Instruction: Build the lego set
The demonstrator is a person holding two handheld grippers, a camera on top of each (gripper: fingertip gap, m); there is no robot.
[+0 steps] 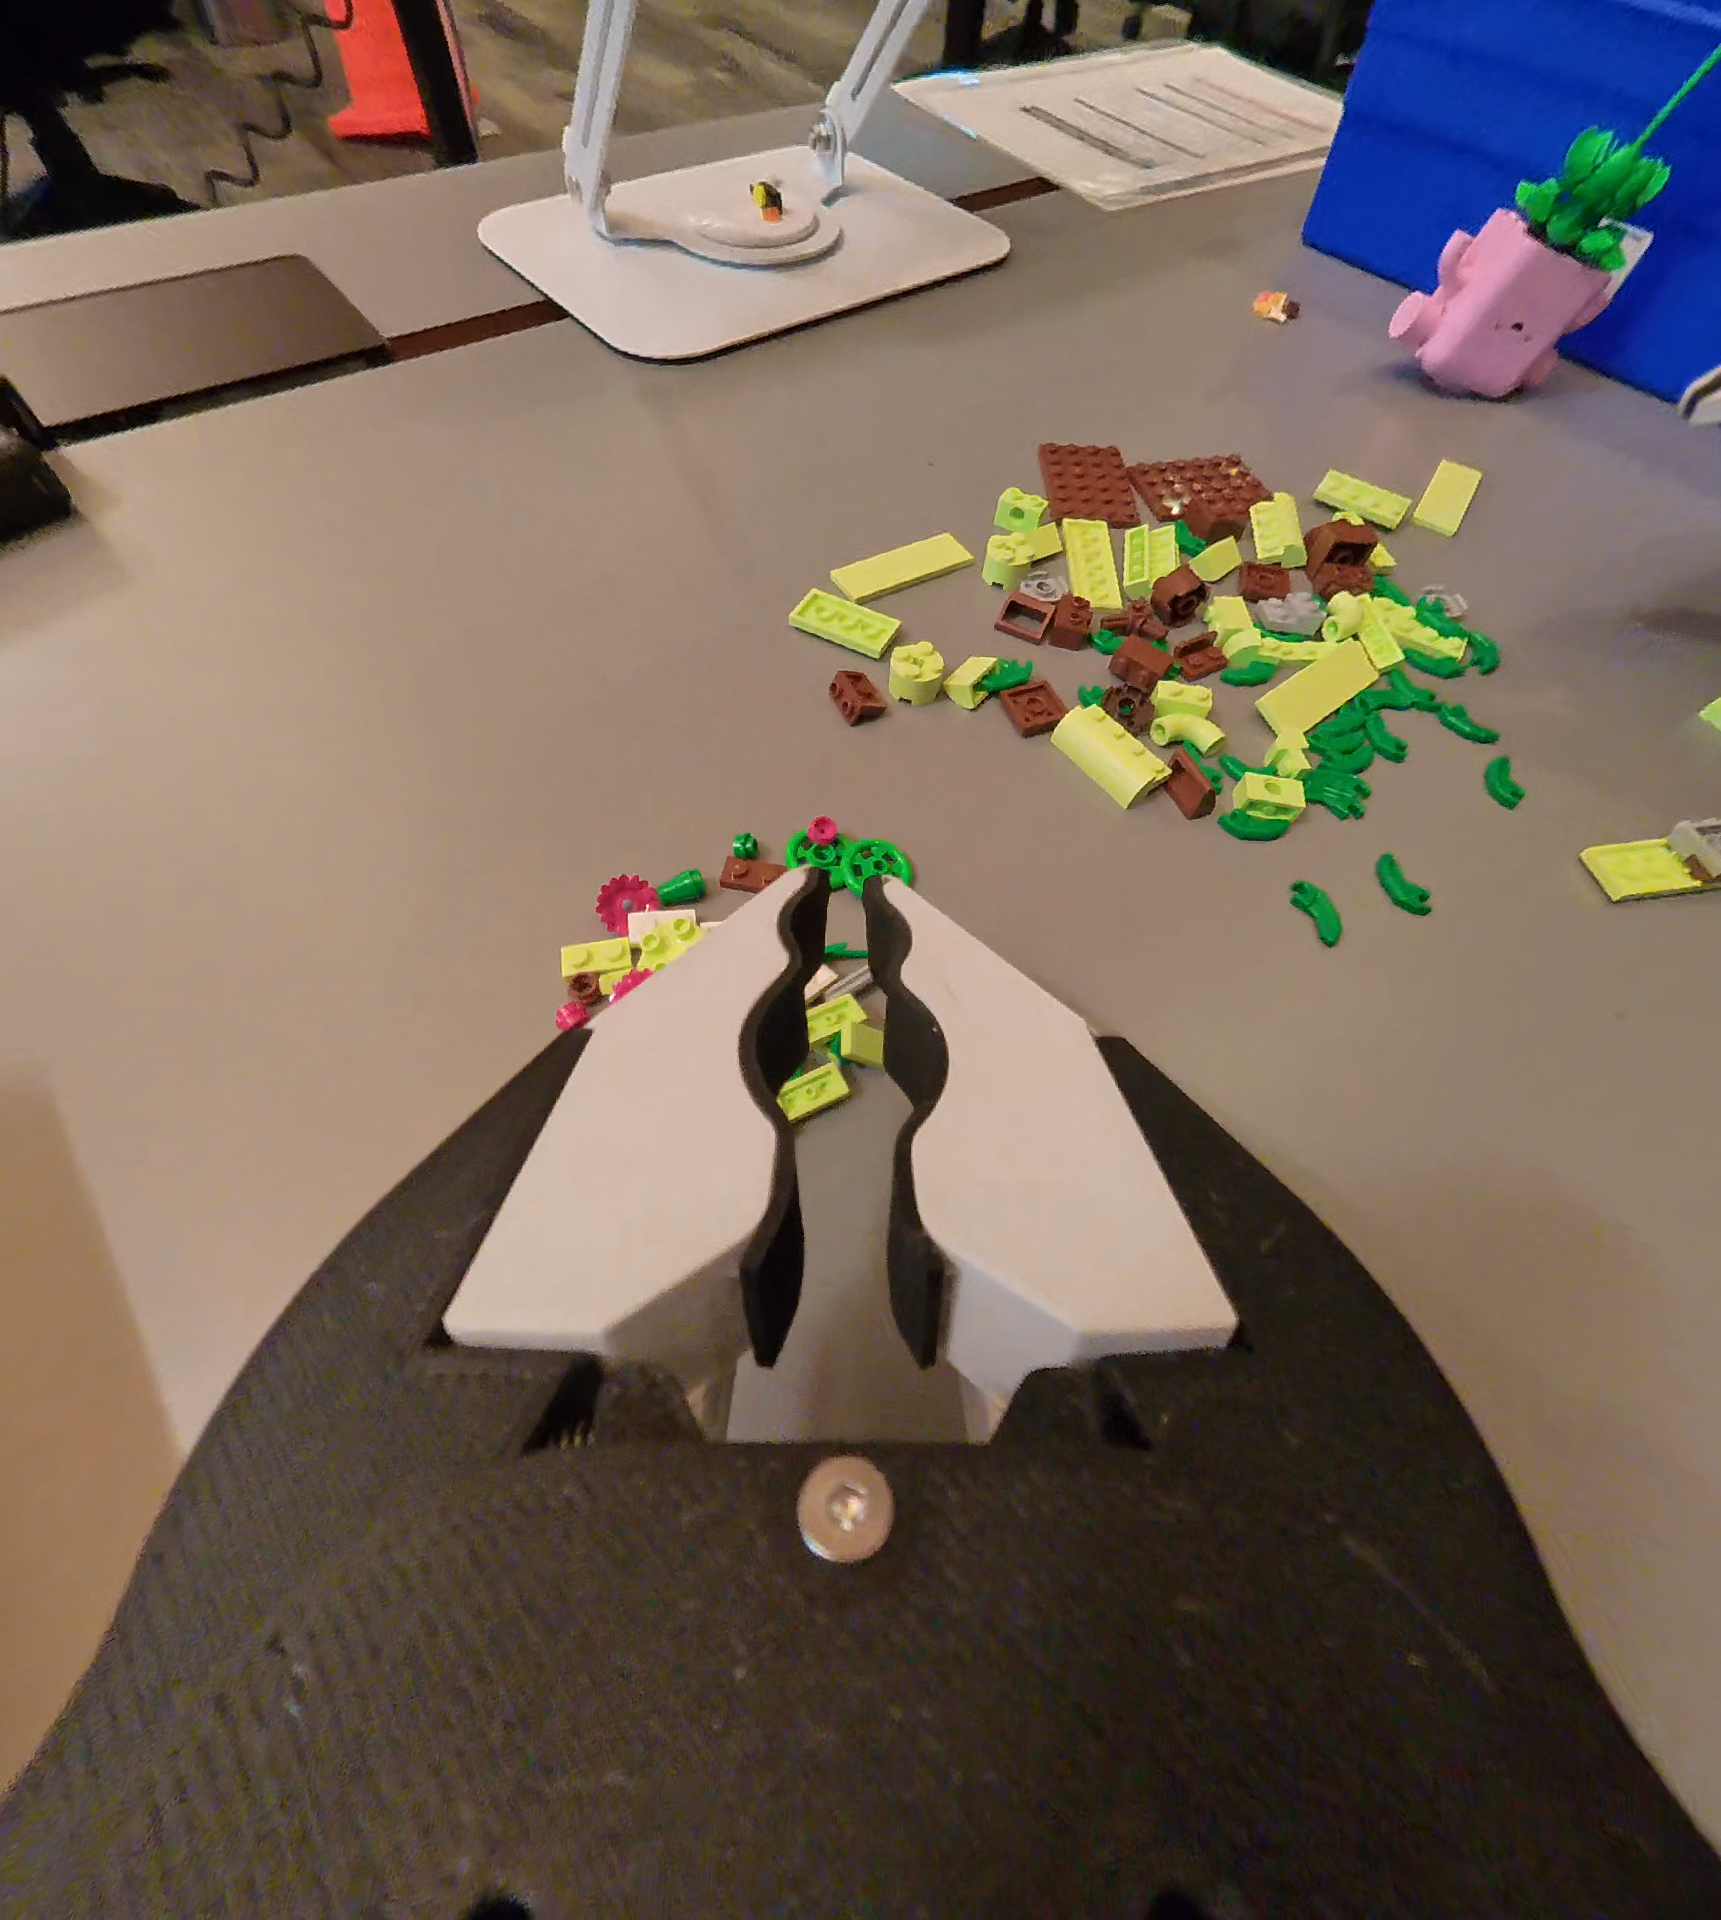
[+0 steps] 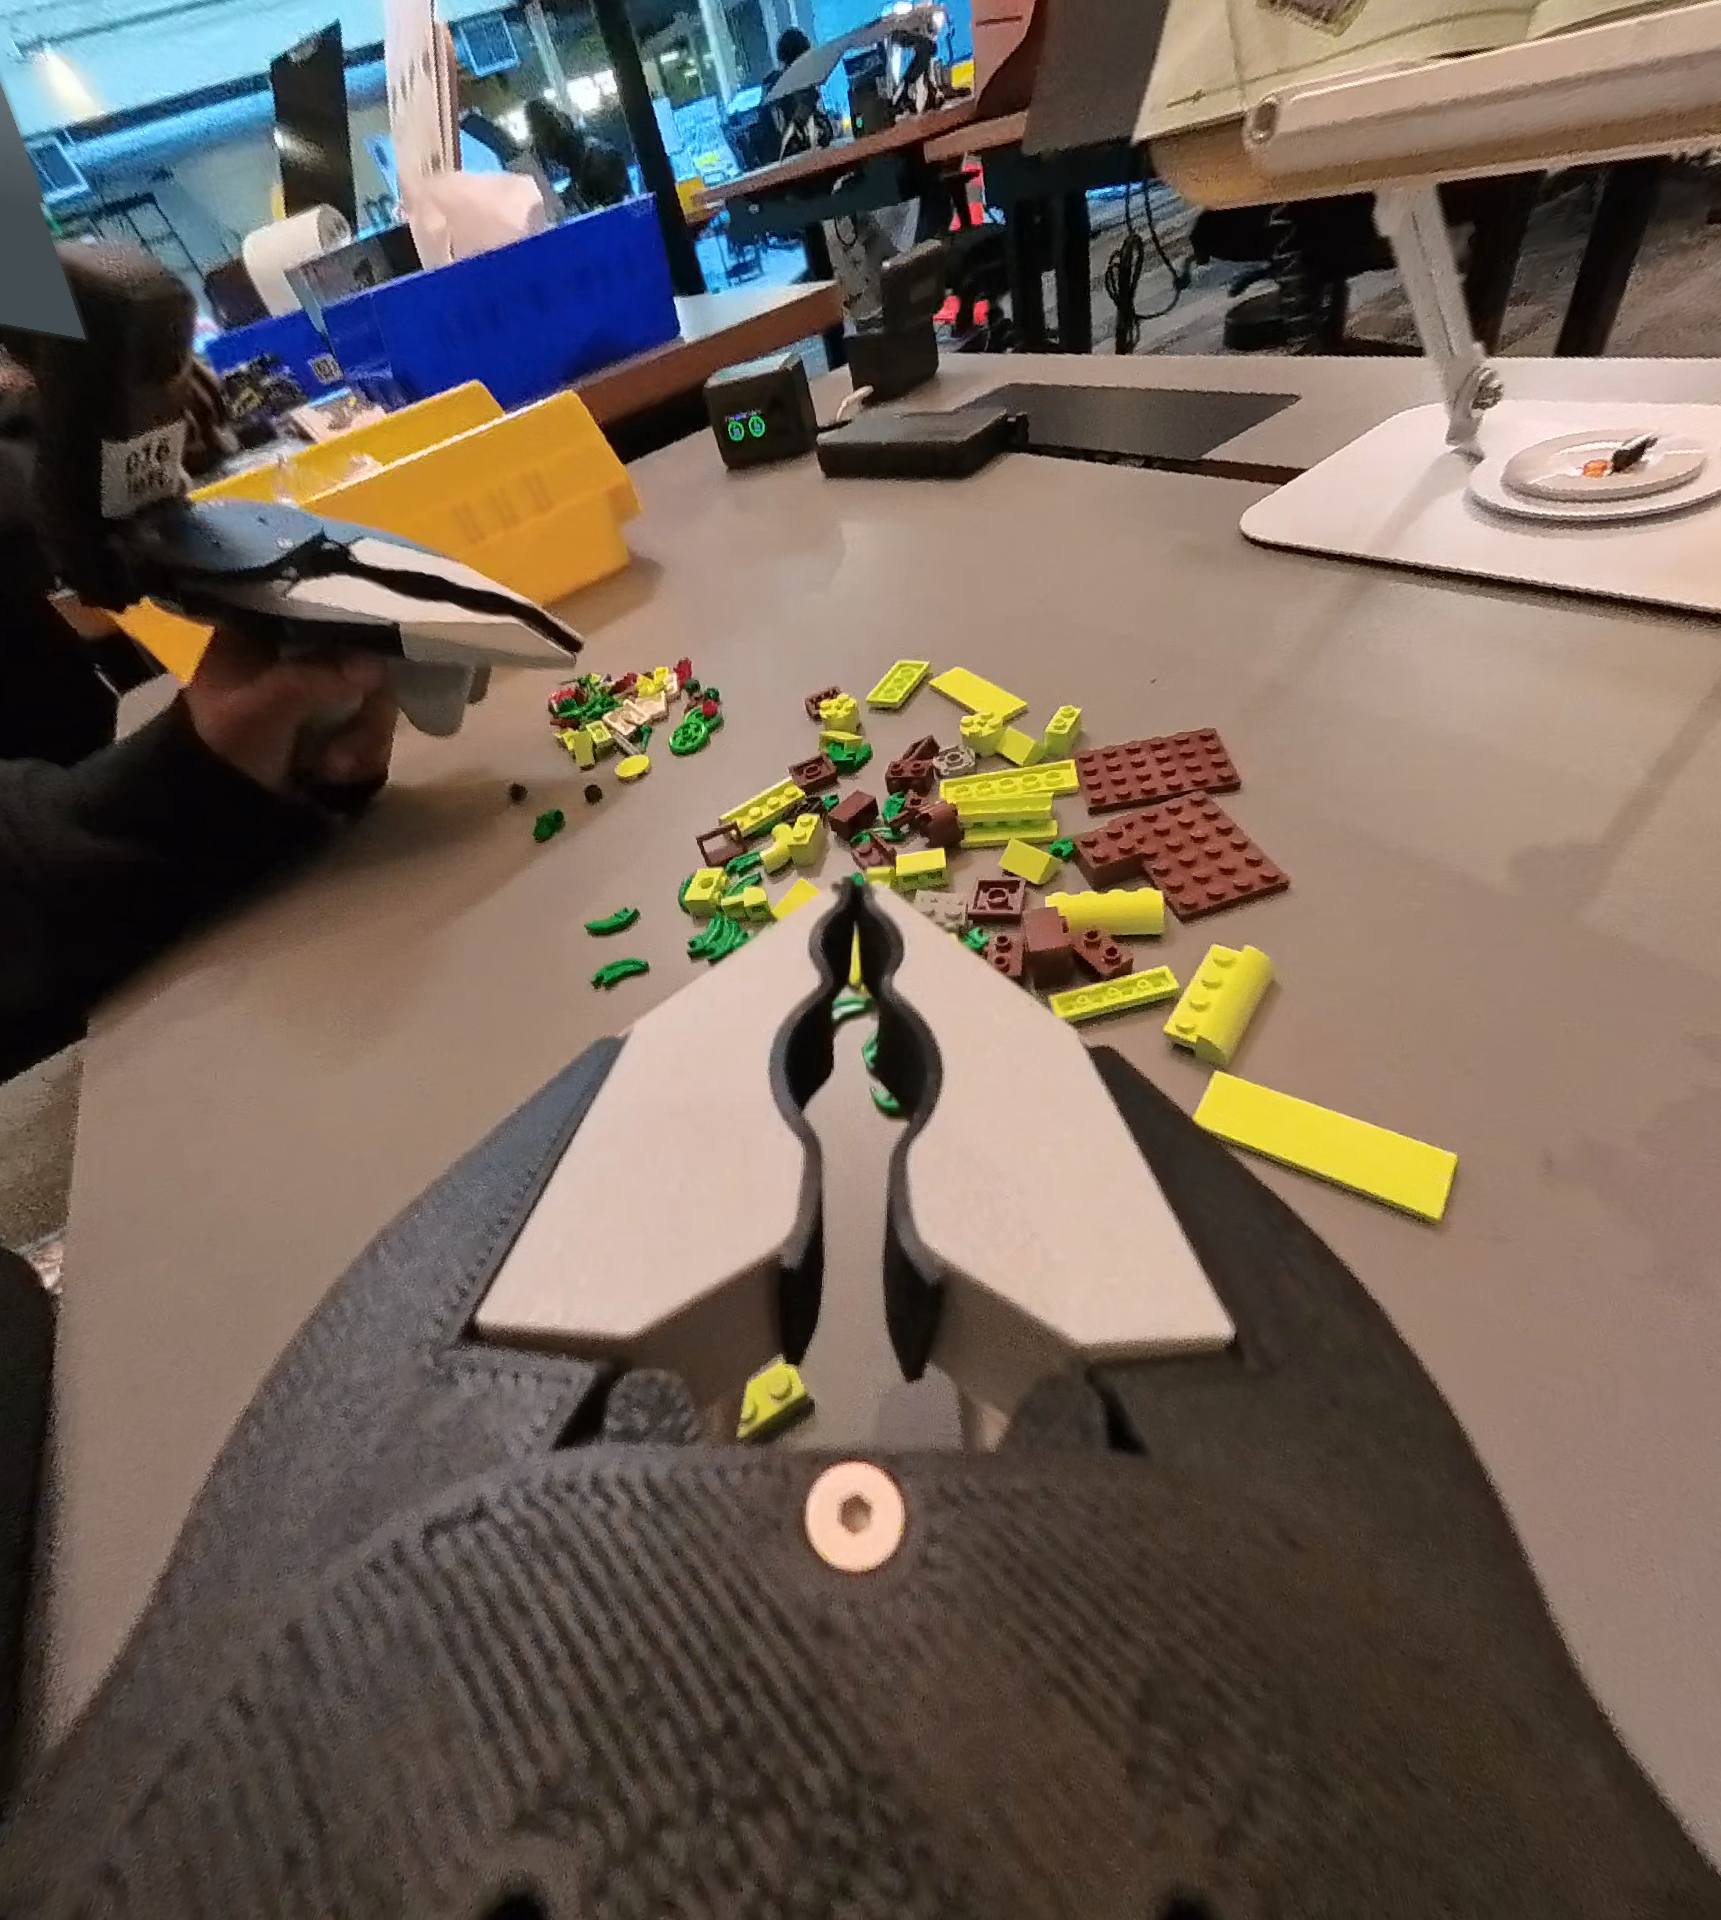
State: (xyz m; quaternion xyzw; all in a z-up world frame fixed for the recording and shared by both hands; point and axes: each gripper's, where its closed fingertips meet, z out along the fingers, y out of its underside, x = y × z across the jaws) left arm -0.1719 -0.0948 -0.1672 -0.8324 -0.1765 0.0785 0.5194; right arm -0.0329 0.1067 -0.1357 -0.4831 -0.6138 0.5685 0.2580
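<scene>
right wrist view: two brown plates (image 2: 1178, 821)

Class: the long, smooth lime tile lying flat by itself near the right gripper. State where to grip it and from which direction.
Grip the lime tile across its two long edges, near the middle, coming straight down from above. It lies flat on the table and looks thin, with no studs to catch, so only the narrow width is likely to fit between the fingers.

White tag (image 2: 146, 464) on left tongs (image 2: 565, 636) bears digits.

Left gripper (image 1: 843, 883) slightly parted; right gripper (image 2: 851, 889) closed, empty.
</scene>
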